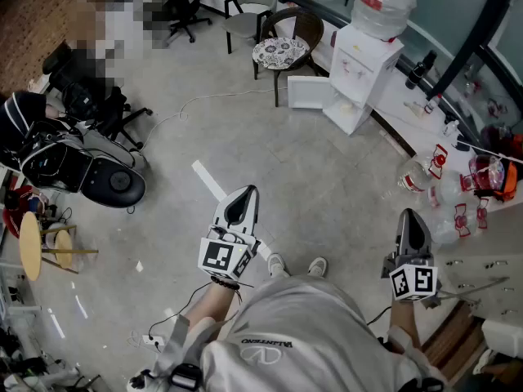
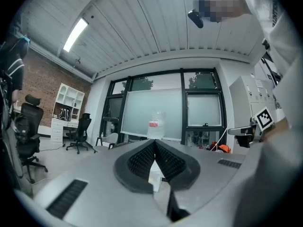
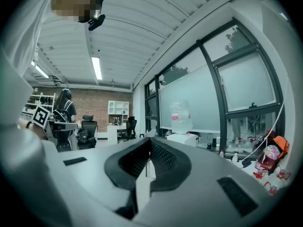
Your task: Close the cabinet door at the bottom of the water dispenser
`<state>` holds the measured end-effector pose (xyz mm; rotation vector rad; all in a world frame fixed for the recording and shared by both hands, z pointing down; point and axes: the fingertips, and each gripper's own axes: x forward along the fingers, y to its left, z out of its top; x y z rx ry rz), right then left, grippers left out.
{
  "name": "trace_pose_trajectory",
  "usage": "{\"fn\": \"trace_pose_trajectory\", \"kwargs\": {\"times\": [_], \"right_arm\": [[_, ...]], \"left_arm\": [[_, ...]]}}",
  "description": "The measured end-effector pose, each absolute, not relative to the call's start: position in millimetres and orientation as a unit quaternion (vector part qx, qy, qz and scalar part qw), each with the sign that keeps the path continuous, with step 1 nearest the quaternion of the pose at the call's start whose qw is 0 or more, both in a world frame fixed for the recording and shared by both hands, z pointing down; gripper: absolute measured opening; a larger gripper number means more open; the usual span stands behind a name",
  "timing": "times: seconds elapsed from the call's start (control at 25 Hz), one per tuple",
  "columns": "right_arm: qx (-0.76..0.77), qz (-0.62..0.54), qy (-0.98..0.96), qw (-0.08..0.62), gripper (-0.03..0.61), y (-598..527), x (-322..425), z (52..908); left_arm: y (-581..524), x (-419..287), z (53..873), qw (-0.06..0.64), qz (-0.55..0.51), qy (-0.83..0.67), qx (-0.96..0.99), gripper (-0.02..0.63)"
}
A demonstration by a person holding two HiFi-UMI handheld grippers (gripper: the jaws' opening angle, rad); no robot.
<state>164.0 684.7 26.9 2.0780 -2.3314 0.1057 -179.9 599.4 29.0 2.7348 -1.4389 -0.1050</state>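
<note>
The white water dispenser (image 1: 364, 70) stands far off by the window with a big clear bottle (image 1: 384, 0) on top. Its bottom cabinet door (image 1: 309, 92) hangs open, swung out to the left. My left gripper (image 1: 243, 194) and right gripper (image 1: 409, 216) are held level in front of the person, far from the dispenser. Both are shut with nothing between the jaws. In the left gripper view the bottle (image 2: 156, 123) shows above the closed left gripper (image 2: 154, 144). In the right gripper view the dispenser (image 3: 183, 138) stands just right of the closed right gripper (image 3: 149, 141).
A chair with a patterned round seat (image 1: 280, 51) stands left of the open door. A strip of white tape (image 1: 210, 180) lies on the floor. Black bags and office chairs (image 1: 78, 166) crowd the left; bottles and red items (image 1: 458, 188) lie at the right.
</note>
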Motion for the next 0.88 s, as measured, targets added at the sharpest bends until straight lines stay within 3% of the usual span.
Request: {"fn": "trace_pose_trajectory", "kwargs": {"times": [0.88], "right_arm": [[0.665, 0.041, -0.746, -0.008, 0.017, 688.6, 139.7, 23.1]], "left_arm": [[604.5, -199.9, 28.7, 0.033, -0.043, -0.465, 0.884, 0.008]]}}
